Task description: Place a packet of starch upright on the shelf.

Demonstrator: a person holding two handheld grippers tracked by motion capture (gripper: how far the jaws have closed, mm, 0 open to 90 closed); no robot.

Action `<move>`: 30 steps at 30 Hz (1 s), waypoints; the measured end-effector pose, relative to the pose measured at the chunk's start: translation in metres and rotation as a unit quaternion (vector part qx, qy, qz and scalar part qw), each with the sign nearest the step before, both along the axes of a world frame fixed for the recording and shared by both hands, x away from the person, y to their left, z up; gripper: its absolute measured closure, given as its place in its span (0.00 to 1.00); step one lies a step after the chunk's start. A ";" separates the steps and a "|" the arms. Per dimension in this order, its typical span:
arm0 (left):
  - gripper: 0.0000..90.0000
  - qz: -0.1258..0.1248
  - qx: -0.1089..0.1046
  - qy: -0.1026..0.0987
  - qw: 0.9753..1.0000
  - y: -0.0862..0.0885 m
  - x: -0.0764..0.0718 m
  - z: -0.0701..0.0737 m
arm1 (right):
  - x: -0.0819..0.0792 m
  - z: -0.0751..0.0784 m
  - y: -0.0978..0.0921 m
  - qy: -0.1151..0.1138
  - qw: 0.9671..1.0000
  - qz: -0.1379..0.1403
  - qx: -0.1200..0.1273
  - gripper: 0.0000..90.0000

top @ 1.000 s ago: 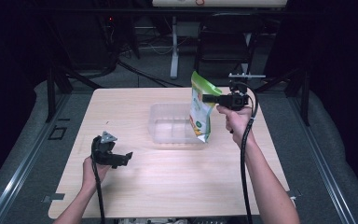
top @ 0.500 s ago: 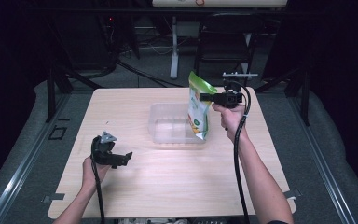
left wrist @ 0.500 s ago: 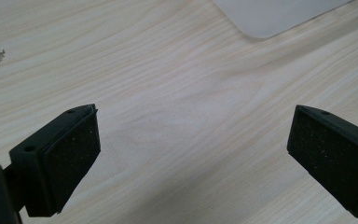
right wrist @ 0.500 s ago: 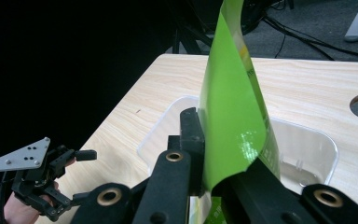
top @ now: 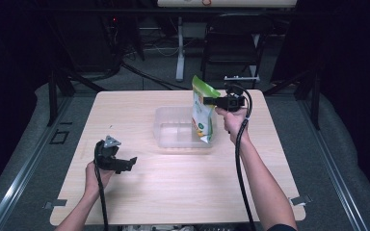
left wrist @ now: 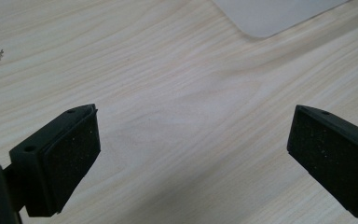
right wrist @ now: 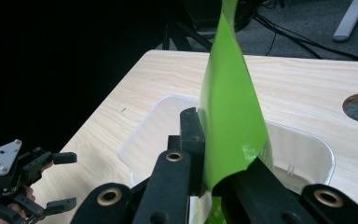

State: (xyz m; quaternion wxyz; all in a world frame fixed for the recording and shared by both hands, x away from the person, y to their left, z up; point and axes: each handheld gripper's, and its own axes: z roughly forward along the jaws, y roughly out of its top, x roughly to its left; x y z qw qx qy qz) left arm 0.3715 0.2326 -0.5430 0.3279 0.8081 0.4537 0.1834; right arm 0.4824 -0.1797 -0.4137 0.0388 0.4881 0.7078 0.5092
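While right tongs (top: pixel 211 101) grip pouch (top: pixel 202 111), left tongs (top: pixel 130 164) gape.

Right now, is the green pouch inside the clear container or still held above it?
Held above it. The right gripper is shut on the green pouch, which hangs upright over the clear plastic container, its bottom near the rim.

- A light wooden table (top: pixel 139 115) stands on grey carpeted floor (top: pixel 347 144).
- Beyond the table's far edge stand a black chair (top: pixel 231 48) and a white post (top: pixel 179 48), cables around them.
- The surroundings are dark.
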 end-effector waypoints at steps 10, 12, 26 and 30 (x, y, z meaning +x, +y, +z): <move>0.03 0.003 -0.001 0.002 1.000 0.001 0.002 -0.001 | 0.007 -0.010 0.004 0.000 1.000 0.002 -0.003 1.00; 0.03 0.004 -0.001 0.002 1.000 0.001 0.002 -0.001 | 0.007 -0.010 0.004 -0.001 1.000 0.003 -0.004 1.00; 0.03 0.011 0.001 0.003 1.000 0.007 -0.003 -0.002 | 0.009 -0.016 0.008 -0.017 1.000 0.004 -0.026 1.00; 0.03 0.011 0.000 0.004 1.000 0.008 -0.004 -0.001 | 0.008 -0.017 0.009 -0.021 0.999 0.006 -0.030 1.00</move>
